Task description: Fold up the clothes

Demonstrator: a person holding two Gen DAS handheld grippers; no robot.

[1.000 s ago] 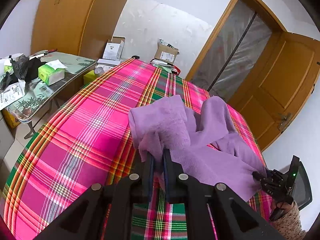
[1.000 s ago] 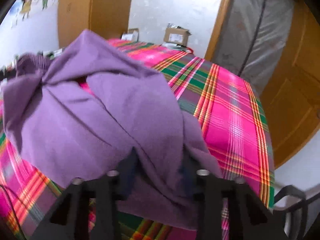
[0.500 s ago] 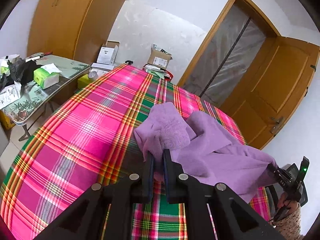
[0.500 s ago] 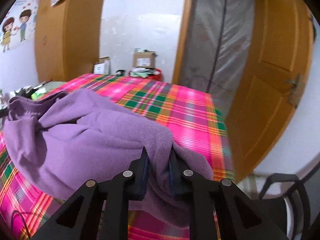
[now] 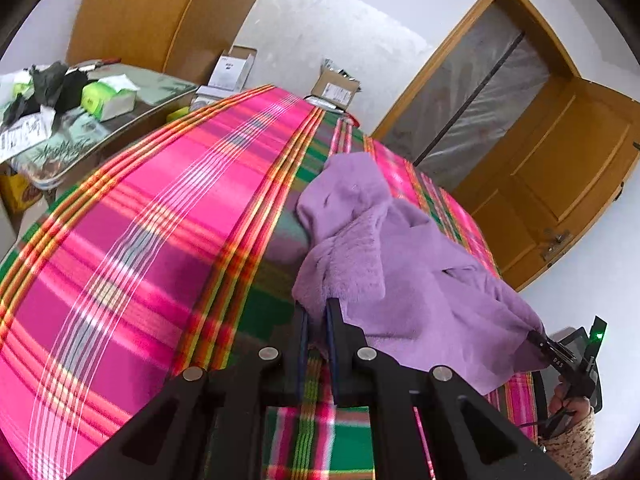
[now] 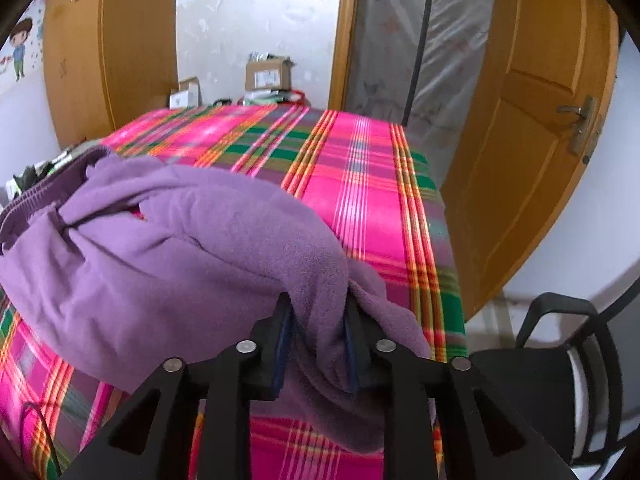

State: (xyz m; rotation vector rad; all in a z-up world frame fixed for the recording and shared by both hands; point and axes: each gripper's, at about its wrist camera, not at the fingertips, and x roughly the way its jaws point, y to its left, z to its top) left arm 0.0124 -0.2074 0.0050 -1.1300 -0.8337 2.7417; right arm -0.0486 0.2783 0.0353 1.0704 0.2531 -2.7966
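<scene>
Purple fleece garment (image 5: 416, 280) lies bunched on the plaid cloth (image 5: 160, 232) covering the worktop, toward its right side in the left wrist view, part lifted off the surface. Left gripper (image 5: 316, 320) has its fingers nearly together, clamped on a fuzzy edge of the garment at its near left corner. Right gripper (image 6: 318, 332) has fingers clamped on a thick fold of the garment (image 6: 180, 248), fabric bulging up between and over them. In the left wrist view the right gripper (image 5: 538, 340) shows at far right pinching the garment's other corner, with a hand (image 5: 570, 408) and speckled sleeve (image 5: 572, 444) below it. Garment sags between the two grips. A darker ribbed band (image 6: 44, 192) shows at its left end in the right wrist view. Side table (image 5: 132, 108) at left carries a tissue box (image 5: 110, 98) and clutter. Cardboard boxes (image 6: 268, 74) sit against the far wall. Wooden door (image 6: 536, 140) stands open at right, black chair (image 6: 560, 360) near the worktop's corner.
</scene>
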